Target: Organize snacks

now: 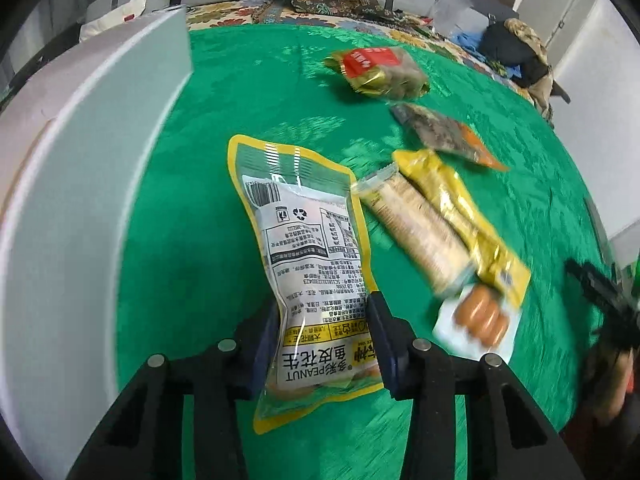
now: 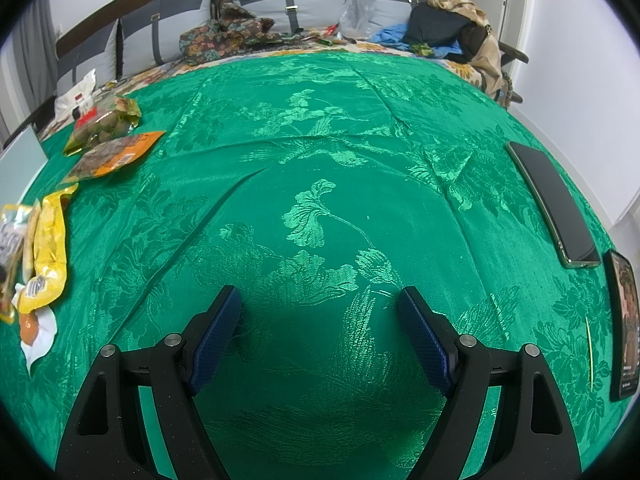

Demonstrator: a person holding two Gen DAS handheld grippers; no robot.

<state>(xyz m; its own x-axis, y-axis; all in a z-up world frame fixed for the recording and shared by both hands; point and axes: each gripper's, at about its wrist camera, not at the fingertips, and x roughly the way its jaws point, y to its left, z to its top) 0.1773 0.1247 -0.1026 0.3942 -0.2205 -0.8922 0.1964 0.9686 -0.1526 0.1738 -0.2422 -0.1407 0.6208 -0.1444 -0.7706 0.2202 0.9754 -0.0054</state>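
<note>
My left gripper (image 1: 322, 320) is shut on a yellow-edged peanut bag (image 1: 308, 248) and holds it above the green tablecloth, next to a white bin (image 1: 92, 152) on the left. On the cloth to the right lie a cracker pack (image 1: 420, 228), a yellow packet (image 1: 460, 216), a sausage pack (image 1: 476, 320), an orange-cornered dark packet (image 1: 444, 132) and a red-and-gold bag (image 1: 380, 70). My right gripper (image 2: 320, 300) is open and empty over bare cloth. In the right wrist view the snacks lie at the left edge, including the yellow packet (image 2: 48, 248).
Two phones (image 2: 552, 196) (image 2: 624, 320) lie at the right edge of the table. A sofa with cushions, clothes and bags (image 2: 452, 28) stands behind the table. The right gripper shows at the right edge of the left wrist view (image 1: 604, 296).
</note>
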